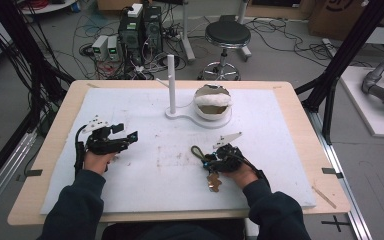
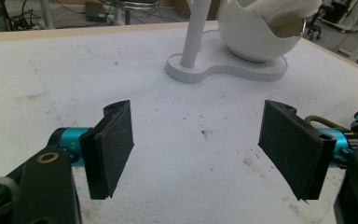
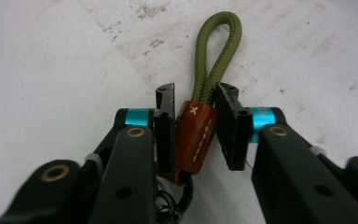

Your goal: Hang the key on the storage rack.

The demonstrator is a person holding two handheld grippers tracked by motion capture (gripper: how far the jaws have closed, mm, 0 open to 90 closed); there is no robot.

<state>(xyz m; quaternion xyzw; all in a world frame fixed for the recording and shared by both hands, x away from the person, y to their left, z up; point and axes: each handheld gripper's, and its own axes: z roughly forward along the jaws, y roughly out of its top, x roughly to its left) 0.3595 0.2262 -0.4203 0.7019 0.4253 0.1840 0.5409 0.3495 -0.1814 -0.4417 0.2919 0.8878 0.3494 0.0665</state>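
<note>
White stand (image 1: 190, 114) with upright post (image 1: 171, 82), cracked egg-shaped bowl (image 1: 212, 102); black stool (image 1: 226, 36), computer towers (image 1: 141, 31) behind table

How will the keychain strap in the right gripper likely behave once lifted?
The keychain strap is probably light. Its green cord loop looks fairly stiff and should hold its shape. The metal ring below the leather sleeve will likely dangle and swing. The right gripper squeezes the leather, so slipping seems unlikely.

Two dark-sleeved forearms came in from six o'clock. The left gripper (image 1: 130, 134) sat at about nine o'clock, its jaws spread wide apart, pointing toward three o'clock. The right gripper (image 1: 205, 160) sat at about five o'clock, jaws clamped, pointing toward nine o'clock.
</note>
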